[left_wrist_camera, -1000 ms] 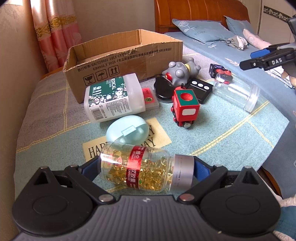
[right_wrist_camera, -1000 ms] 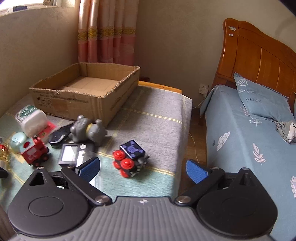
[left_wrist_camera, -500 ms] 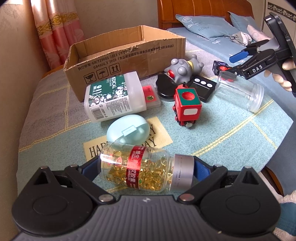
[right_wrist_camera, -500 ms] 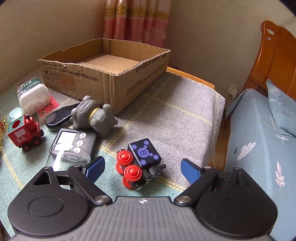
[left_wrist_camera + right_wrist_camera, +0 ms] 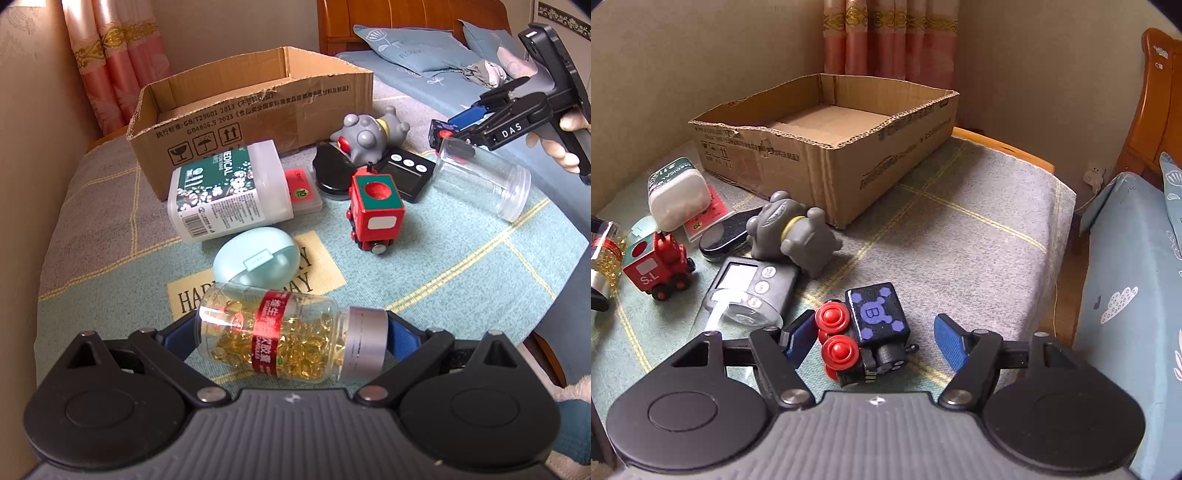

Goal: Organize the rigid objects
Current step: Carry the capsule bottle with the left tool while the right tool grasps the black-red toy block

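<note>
Left gripper (image 5: 291, 332): clamped end to end on the capsule bottle (image 5: 280, 341), held sideways above the blanket.
Right gripper (image 5: 875, 341): jaws spread, straddling the black robot toy (image 5: 868, 332), pads not touching it.
Middle ground: red train (image 5: 375, 212), clear jar (image 5: 484, 181), grey figure (image 5: 792, 232).
Far: cardboard box (image 5: 827, 122), open-topped.

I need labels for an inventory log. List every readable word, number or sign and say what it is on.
"GB/T29601 2013", "GB4806.9 2023": cardboard box; its Chinese print is too small.
"MEDICAL": white container.
"10": red card.
"S.L": red toy train.
"B": black cube toy.
"DAS": right gripper.
"HAP...AY": table mat, partly hidden.
Capsule bottle: unreadable.
</note>
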`<state>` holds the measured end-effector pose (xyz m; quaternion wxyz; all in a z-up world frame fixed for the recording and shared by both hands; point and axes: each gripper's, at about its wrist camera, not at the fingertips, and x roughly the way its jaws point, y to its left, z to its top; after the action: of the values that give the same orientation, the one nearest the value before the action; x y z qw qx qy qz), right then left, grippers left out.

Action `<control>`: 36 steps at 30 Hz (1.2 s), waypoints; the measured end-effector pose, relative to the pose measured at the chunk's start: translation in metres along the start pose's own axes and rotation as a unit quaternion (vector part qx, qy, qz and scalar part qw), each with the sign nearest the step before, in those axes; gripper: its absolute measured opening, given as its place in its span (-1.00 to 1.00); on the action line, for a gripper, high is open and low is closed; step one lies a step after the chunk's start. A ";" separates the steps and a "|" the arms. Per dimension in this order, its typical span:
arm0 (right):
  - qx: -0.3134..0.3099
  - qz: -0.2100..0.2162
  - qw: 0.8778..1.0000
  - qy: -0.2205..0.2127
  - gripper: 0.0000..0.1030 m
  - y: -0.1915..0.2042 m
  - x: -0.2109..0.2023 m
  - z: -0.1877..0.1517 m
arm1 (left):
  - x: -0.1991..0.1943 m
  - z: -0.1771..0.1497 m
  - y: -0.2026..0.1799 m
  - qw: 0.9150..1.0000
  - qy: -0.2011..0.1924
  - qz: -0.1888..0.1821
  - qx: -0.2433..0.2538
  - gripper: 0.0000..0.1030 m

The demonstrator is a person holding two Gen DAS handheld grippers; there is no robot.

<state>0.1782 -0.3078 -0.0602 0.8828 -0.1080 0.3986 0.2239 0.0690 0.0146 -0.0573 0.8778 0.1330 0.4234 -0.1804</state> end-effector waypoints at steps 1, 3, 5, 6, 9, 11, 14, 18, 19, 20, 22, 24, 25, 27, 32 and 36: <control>-0.001 -0.001 1.000 0.002 0.34 -0.001 0.001 0.000 | 0.000 0.000 0.000 1.000 0.000 -0.001 0.000 0.92; -0.006 0.004 1.000 0.008 0.28 -0.001 0.003 0.000 | 0.000 0.000 0.001 1.000 0.000 -0.002 -0.002 0.92; -0.017 0.005 1.000 0.014 0.19 0.004 0.006 -0.001 | 0.000 0.000 0.001 1.000 0.000 -0.003 -0.003 0.91; -0.020 0.006 1.000 0.016 0.15 0.006 0.007 -0.001 | -0.001 0.000 0.002 1.000 -0.001 -0.003 -0.005 0.91; -0.015 0.009 1.000 0.013 0.07 0.010 0.004 0.000 | -0.003 0.000 0.001 1.000 0.003 -0.002 -0.004 0.91; -0.011 0.005 1.000 0.010 0.07 0.010 0.000 0.001 | -0.005 0.000 0.000 1.000 0.004 -0.004 -0.001 0.91; -0.007 -0.001 1.000 0.007 0.07 0.011 -0.009 0.003 | -0.012 0.001 -0.003 1.000 0.001 -0.006 0.004 0.91; -0.019 -0.006 1.000 -0.001 0.07 0.018 -0.025 0.010 | -0.026 0.007 -0.001 1.000 -0.008 -0.003 0.003 0.91; -0.023 -0.007 1.000 -0.004 0.07 0.021 -0.029 0.013 | -0.030 0.010 0.000 1.000 -0.013 -0.005 0.003 0.91; -0.027 -0.008 1.000 -0.008 0.07 0.024 -0.034 0.016 | -0.035 0.013 0.001 1.000 -0.017 -0.006 0.004 0.91; -0.034 -0.008 0.999 -0.018 0.07 0.030 -0.043 0.022 | -0.044 0.021 0.005 1.000 -0.030 -0.001 0.007 0.91; -0.041 -0.011 0.999 -0.031 0.07 0.036 -0.052 0.031 | -0.053 0.031 0.009 0.999 -0.044 0.006 0.012 0.91; -0.044 -0.010 0.998 -0.037 0.07 0.039 -0.056 0.036 | -0.056 0.037 0.011 0.999 -0.050 0.010 0.013 0.91; -0.048 -0.008 0.997 -0.054 0.07 0.045 -0.065 0.049 | -0.061 0.052 0.016 0.998 -0.063 0.021 0.015 0.91; -0.048 -0.007 0.996 -0.075 0.07 0.058 -0.073 0.083 | -0.062 0.096 0.033 0.994 -0.098 0.037 0.018 0.91; -0.049 -0.012 0.995 -0.081 0.07 0.067 -0.067 0.107 | -0.050 0.133 0.050 0.994 -0.107 0.038 0.010 0.91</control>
<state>0.1770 -0.2308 0.0603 0.9085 -0.1371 0.3133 0.2403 0.1541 0.0184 0.0673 0.9227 0.1379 0.3200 -0.1648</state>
